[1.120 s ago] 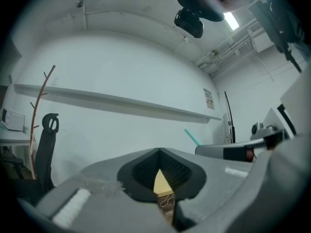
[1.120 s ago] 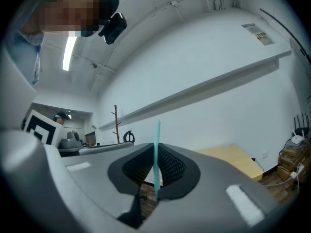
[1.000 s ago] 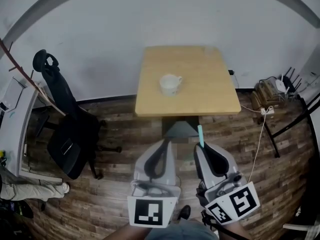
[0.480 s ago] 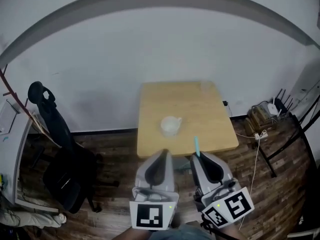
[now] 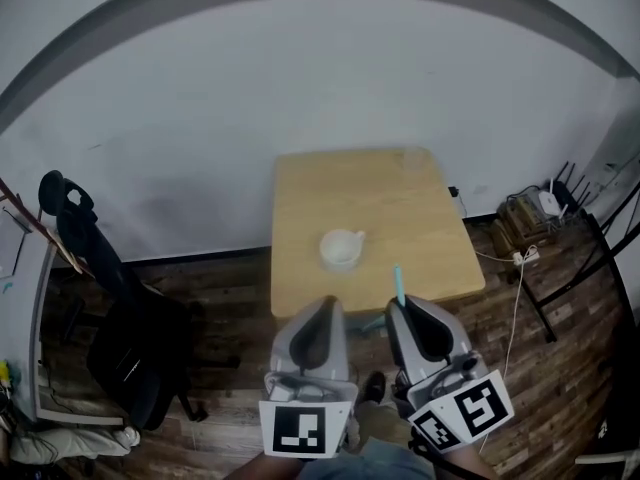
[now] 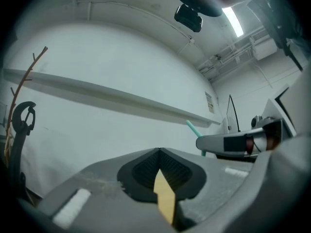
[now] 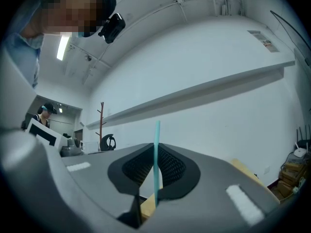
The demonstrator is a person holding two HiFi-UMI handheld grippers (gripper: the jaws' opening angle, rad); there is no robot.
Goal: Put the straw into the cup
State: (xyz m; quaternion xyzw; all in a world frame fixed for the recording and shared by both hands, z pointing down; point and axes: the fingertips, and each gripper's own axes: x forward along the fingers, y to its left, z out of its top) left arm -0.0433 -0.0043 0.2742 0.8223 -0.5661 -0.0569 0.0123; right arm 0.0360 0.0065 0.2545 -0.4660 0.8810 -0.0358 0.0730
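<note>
Right gripper view: straw (image 7: 156,159) between fingers (image 7: 216,176).

Light wooden table (image 5: 405,218), square-topped, standing on dark plank floor (image 5: 230,298) close to a white wall. Carrying a single white cup (image 5: 340,248), upright, left of centre, toward the near edge.

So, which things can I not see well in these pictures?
Inside of the cup: head view, too small; neither gripper view shows the cup.
Lower end of the straw: right gripper view, hidden between the right gripper's jaws.
Pale thing at the table's far right corner: head view, too blurred to name.
</note>
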